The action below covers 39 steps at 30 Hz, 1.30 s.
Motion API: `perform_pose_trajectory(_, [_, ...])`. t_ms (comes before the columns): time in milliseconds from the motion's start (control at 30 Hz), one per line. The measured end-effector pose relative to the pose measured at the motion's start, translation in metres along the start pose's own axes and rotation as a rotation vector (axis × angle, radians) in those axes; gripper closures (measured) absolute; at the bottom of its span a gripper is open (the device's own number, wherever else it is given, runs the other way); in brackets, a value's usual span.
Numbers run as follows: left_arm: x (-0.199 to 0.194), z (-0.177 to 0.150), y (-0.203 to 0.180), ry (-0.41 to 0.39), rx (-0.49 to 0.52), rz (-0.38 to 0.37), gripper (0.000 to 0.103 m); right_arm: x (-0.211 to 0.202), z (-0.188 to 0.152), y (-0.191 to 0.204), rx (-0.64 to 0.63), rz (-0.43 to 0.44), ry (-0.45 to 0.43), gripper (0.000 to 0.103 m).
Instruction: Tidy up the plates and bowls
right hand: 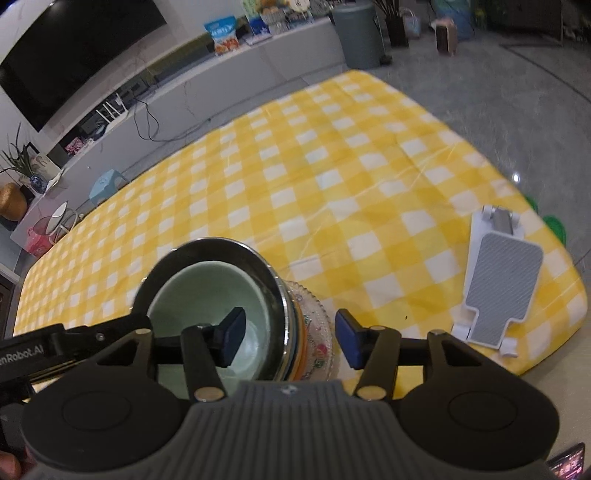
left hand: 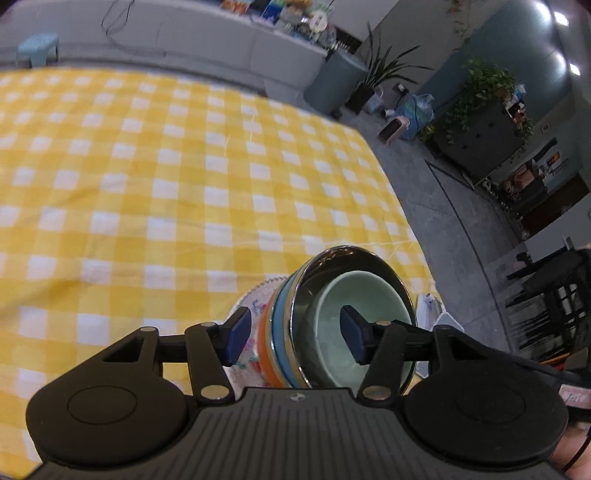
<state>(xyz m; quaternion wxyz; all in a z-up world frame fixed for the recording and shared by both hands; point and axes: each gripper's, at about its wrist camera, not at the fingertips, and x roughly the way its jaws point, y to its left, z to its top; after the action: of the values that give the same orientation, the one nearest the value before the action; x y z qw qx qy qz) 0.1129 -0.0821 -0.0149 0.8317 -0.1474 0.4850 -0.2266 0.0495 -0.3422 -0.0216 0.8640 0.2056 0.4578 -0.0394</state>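
A stack of dishes sits near the front edge of the yellow checked cloth [left hand: 166,184]: a pale green bowl [left hand: 332,332] inside a steel bowl [left hand: 343,258], over blue and orange bowls [left hand: 267,332], on a floral glass plate [left hand: 249,350]. My left gripper [left hand: 293,338] straddles the stack's left rim, one pad outside, one inside the green bowl. My right gripper [right hand: 290,339] straddles the right rim of the same stack [right hand: 207,291]. The left gripper's arm [right hand: 55,347] shows in the right wrist view. Whether the pads press the dishes is unclear.
A white and grey phone stand [right hand: 498,280] lies on the cloth [right hand: 314,166] to the right of the stack. Beyond the table are a TV bench [right hand: 221,74], a grey bin [right hand: 358,33], plants [left hand: 487,88] and a dark chair [left hand: 546,295].
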Motion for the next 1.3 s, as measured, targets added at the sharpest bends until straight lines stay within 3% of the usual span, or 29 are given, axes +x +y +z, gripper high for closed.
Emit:
perform_pose_trajectory(200, [-0.022,-0.007,-0.006,-0.055,0.063,0.023,0.015,-0.025,-0.01,0.013,-0.065,-0.019,-0.071,0.044])
perform_pose_trajectory(700, [-0.039,-0.035,-0.031,-0.072,0.198,0.145,0.013,-0.069,-0.04,0.025,-0.148,-0.037,-0.174,0.025])
perform_pose_trajectory(933, [-0.035,-0.049,-0.032,-0.05,0.201,0.199,0.013,-0.067,-0.059,0.022,-0.163,-0.053,-0.168,0.022])
perform_pose_trajectory(1033, [-0.03,-0.054,-0.029,-0.026,0.183,0.229,0.013,-0.07,-0.063,0.024,-0.169,-0.048,-0.187,0.015])
perform_pose_trajectory(1300, [-0.032,-0.063,-0.026,-0.017,0.188,0.234,0.013,-0.066,-0.073,0.025,-0.17,-0.062,-0.174,0.012])
